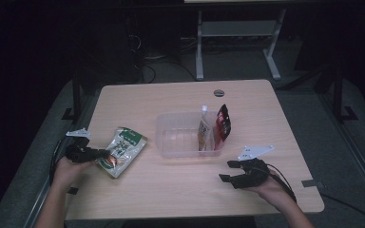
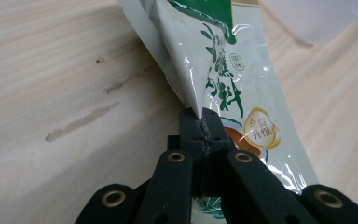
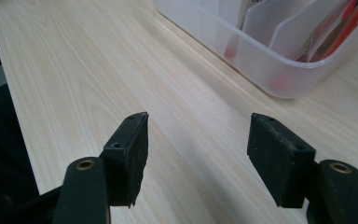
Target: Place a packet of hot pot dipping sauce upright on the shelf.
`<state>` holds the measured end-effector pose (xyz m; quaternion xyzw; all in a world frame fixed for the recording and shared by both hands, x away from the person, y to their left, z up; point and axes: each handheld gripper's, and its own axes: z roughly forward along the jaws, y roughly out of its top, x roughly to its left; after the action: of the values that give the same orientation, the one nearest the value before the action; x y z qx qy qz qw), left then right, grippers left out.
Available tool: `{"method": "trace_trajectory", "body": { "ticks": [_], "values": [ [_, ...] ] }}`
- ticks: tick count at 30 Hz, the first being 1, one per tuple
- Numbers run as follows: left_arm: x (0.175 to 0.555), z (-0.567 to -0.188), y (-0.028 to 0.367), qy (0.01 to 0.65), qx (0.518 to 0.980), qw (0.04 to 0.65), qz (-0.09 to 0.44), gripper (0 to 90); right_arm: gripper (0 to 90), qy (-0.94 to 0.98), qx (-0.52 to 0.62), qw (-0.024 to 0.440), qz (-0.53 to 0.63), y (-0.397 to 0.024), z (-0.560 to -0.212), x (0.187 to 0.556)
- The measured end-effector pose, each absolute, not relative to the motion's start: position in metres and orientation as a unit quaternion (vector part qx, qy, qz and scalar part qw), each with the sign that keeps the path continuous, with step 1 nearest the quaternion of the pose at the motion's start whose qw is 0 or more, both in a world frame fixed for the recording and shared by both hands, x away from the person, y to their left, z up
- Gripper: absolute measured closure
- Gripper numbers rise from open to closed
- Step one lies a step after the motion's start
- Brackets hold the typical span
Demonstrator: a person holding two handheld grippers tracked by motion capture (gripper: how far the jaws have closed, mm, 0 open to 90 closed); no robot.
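Note:
A white and green food pouch [image 1: 122, 150] lies at the table's left, its near end raised. My left gripper [image 1: 100, 154] is shut on that end; in the left gripper view the jaws [image 2: 204, 133] pinch the pouch [image 2: 219, 70] along its edge seam. A clear plastic bin [image 1: 171, 135] with dividers stands at the middle of the table. A brown spouted pouch [image 1: 203, 130] and a red packet [image 1: 223, 124] stand upright at its right end. My right gripper [image 1: 229, 171] rests low near the table's front right, open, with bare wood between its pads [image 3: 196, 147].
The bin's near wall [image 3: 261, 56] lies just ahead and right of the right gripper. A round cable hole [image 1: 219, 92] sits near the table's far edge. Desk legs and cables stand on the dark floor beyond. A grey tape strip [image 1: 313, 183] marks the front right edge.

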<state>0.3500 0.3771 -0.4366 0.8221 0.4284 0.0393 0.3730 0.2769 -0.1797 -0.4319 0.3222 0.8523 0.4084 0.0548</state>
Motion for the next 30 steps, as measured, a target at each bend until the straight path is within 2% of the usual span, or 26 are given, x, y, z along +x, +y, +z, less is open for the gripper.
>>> {"method": "trace_trajectory", "body": {
  "ticks": [9, 21, 30],
  "values": [
    [0.320, -0.427, 0.370, 0.399, 0.833, 0.382, 0.030, 90.0, 40.6, 0.849, 0.329, 0.030, 0.412, -0.181, -0.433, 0.279],
    [0.282, -0.415, 0.331, 0.341, 0.859, 0.381, 0.010, 90.0, 44.9, 0.851, 0.328, -0.002, 0.410, -0.179, -0.433, 0.281],
    [0.274, -0.415, 0.294, 0.293, 0.882, 0.369, -0.012, 90.0, 50.7, 0.850, 0.326, -0.035, 0.412, -0.180, -0.433, 0.288]
  ]
}}
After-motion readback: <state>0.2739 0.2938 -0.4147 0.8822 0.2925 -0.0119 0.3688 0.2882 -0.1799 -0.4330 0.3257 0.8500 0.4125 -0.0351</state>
